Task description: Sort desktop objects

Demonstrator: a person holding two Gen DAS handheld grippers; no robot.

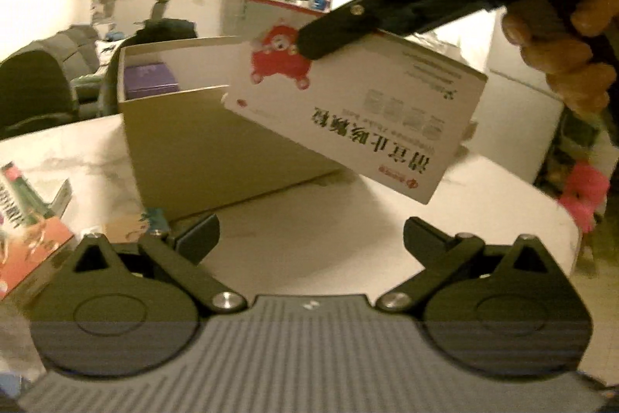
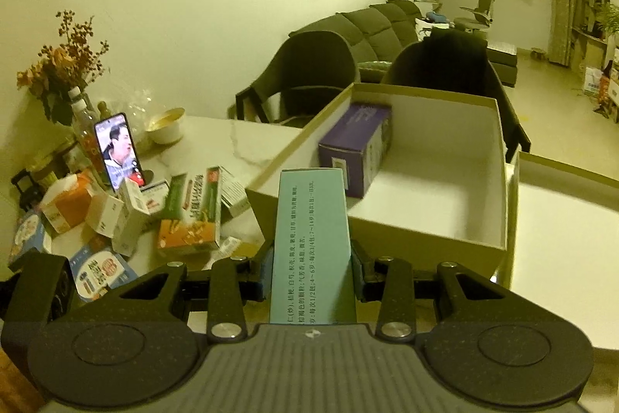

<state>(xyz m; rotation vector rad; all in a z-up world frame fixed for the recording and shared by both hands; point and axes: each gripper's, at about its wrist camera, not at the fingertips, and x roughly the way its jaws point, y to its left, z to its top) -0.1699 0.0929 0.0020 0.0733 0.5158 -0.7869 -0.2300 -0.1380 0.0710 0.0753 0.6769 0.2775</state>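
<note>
Carrying is my step now: right gripper [image 2: 312, 277] fingers clamp the medicine box [image 1: 356, 111], left gripper [image 1: 311, 239] gapes empty, and next I must release inside the cardboard box [image 2: 433, 219].

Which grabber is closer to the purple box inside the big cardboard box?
Right, it seems. The right gripper, clamping a white medicine box, hangs just before the big cardboard box holding the purple box. The left gripper, open, sits further back over the table.

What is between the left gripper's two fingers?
Nothing. In the left wrist view the left gripper stands open over bare white tabletop; the held medicine box hangs farther ahead.
</note>
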